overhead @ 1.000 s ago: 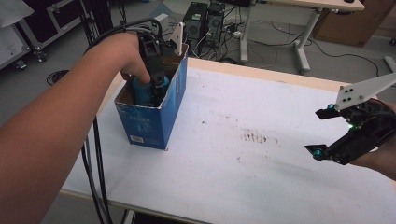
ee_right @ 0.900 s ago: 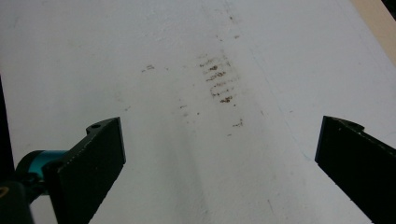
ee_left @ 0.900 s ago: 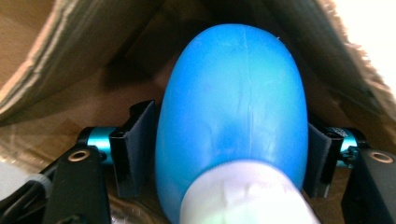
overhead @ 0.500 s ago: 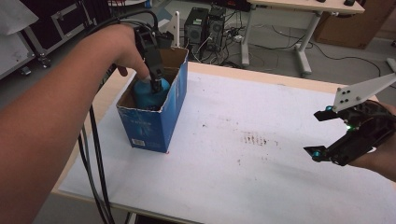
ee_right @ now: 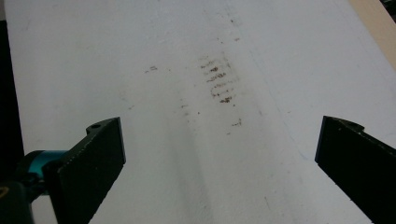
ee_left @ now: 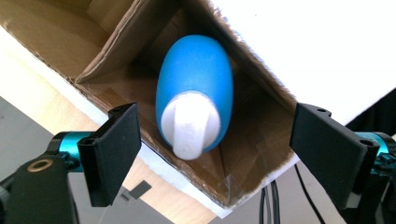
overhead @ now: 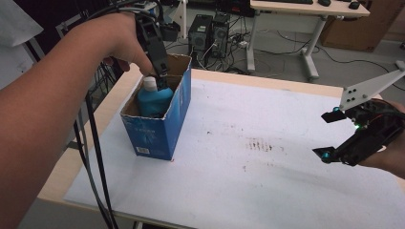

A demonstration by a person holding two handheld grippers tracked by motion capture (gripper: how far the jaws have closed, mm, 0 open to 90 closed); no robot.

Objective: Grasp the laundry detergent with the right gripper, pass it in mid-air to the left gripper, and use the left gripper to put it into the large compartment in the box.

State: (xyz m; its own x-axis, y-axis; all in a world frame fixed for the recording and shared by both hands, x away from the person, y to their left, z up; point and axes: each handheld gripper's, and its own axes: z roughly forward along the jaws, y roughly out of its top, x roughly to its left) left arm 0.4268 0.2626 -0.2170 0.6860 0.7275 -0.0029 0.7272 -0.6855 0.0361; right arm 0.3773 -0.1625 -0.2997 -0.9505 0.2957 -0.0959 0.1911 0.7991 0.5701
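A blue bottle with a white cap [overhead: 154, 98] [ee_left: 195, 102] stands inside an open blue cardboard box [overhead: 160, 129] [ee_left: 112, 60] at the table's left. My left gripper [overhead: 160, 76] [ee_left: 215, 154] hovers just above the box, open, its jaws spread wide to either side of the cap and apart from it. My right gripper [overhead: 334, 136] [ee_right: 219, 168] is held above the table's right side, open, with nothing between its jaws.
A white sheet [overhead: 267, 157] [ee_right: 196, 70] with brown smudges [overhead: 260, 144] covers the wooden table [overhead: 224, 76]. Black cables [overhead: 93, 157] hang off the left edge. Computer towers [overhead: 210, 31] and a desk [overhead: 305, 9] stand on the floor beyond the far edge.
My left gripper has risen out of the box and let go of the blue bottle, which stays inside. The right gripper has barely moved.
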